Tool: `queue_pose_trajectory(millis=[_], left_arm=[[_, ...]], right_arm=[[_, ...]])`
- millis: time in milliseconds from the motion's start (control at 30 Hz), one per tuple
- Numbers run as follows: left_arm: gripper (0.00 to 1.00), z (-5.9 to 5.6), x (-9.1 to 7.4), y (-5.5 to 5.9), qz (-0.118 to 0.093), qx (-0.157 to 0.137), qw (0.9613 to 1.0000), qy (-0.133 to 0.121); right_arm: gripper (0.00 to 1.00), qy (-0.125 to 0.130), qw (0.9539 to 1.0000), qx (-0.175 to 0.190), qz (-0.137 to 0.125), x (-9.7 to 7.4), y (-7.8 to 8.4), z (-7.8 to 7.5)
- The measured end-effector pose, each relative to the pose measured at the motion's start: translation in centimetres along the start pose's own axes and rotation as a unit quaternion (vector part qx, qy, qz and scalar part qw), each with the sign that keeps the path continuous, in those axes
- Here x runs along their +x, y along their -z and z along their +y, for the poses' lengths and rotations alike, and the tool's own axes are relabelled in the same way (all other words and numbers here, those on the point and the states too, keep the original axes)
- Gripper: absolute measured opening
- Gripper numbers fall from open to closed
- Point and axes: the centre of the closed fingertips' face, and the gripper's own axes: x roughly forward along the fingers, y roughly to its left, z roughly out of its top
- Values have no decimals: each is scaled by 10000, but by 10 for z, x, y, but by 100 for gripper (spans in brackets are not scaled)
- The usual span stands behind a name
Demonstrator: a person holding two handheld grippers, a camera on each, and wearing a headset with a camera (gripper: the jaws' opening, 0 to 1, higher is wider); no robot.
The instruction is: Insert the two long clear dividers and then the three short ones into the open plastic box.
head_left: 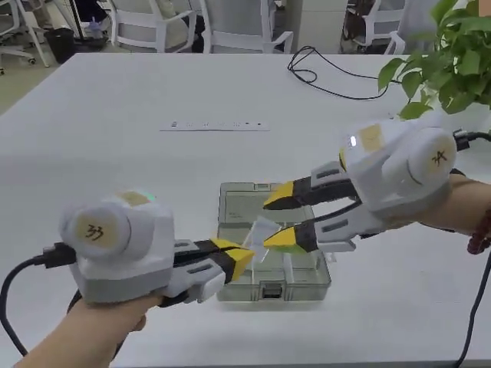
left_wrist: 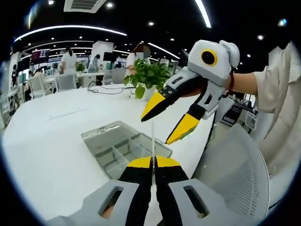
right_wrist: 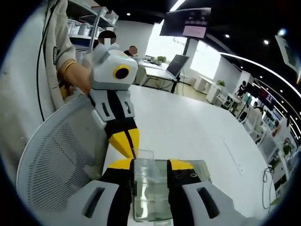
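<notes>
Head view: left gripper (head_left: 239,259) pinches a clear divider (head_left: 259,232) upright above the box (head_left: 238,201), near side; right gripper (head_left: 270,222) hangs open alongside.

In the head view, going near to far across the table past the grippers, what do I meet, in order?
Open plastic box → thin clear strip lying flat → black cable → white chairs beyond the table's far edge. The grippers overlap the box, so they are left out.

White table (head_left: 107,92), potted plant (head_left: 449,57), white chairs (head_left: 153,27), ceiling strip lights (left_wrist: 203,13)
</notes>
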Motion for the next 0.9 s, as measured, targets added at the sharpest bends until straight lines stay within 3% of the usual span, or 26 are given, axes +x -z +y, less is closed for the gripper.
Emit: queue_pose_trajectory(millis=[233, 267, 433, 500, 567, 900], left_arm=[[0, -15, -3, 0, -20, 377, 9987, 351], [0, -17, -3, 0, 11, 622, 9972, 421], [0, -29, -5, 2, 45, 991, 9925, 718], [0, -31, -5, 2, 41, 976, 9925, 741], [0, -36, -6, 3, 52, 1055, 9904, 888], [0, -47, -7, 1, -29, 1347, 9841, 1155]], right_arm=[[26, -383, 9992, -44, 100, -2, 2, 11], [26, -468, 9988, -36, 116, -2, 3, 14], [26, -775, 9969, -14, 119, -4, 1, 24], [25, -876, 9961, -15, 143, -4, 1, 28], [24, -988, 9950, -9, 176, -5, 1, 33], [15, -1386, 9901, 83, 226, -8, 6, 47]])
